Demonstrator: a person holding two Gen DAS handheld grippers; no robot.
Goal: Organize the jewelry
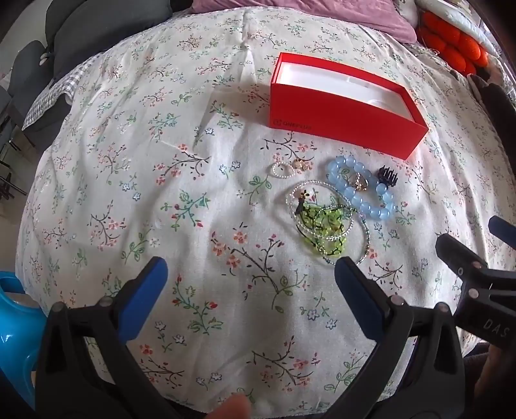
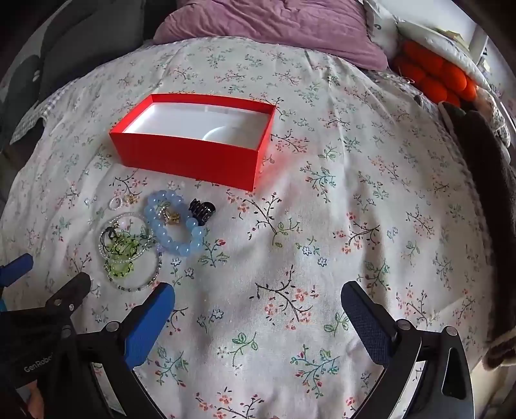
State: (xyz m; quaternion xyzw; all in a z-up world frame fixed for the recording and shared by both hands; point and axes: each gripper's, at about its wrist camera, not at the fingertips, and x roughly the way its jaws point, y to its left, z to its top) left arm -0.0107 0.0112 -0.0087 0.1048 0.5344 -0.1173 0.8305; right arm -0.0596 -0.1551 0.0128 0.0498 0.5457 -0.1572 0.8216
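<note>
An open red box [image 1: 342, 124] [image 2: 190, 154] with a white inside stands empty on the floral bedspread. In front of it lies a pile of jewelry: a pale blue bead bracelet [image 1: 361, 190] [image 2: 175, 225], a green bead bracelet with thin clear bead strands [image 1: 329, 228] [image 2: 124, 251], a small pearl ring [image 1: 280, 169] [image 2: 115, 203], a gold piece [image 1: 361, 183] [image 2: 172, 217] and a dark hair claw [image 1: 387, 175] [image 2: 201, 208]. My left gripper [image 1: 251, 277] is open and empty, near the pile. My right gripper [image 2: 258, 301] is open and empty, right of the pile.
The floral bedspread [image 1: 161, 199] [image 2: 354, 225] covers the whole work area. A purple pillow [image 2: 274, 29] and orange knitted cushion [image 2: 432, 74] lie at the back. A dark blanket [image 2: 490, 199] is at right. A blue plastic object [image 1: 16, 325] sits at lower left.
</note>
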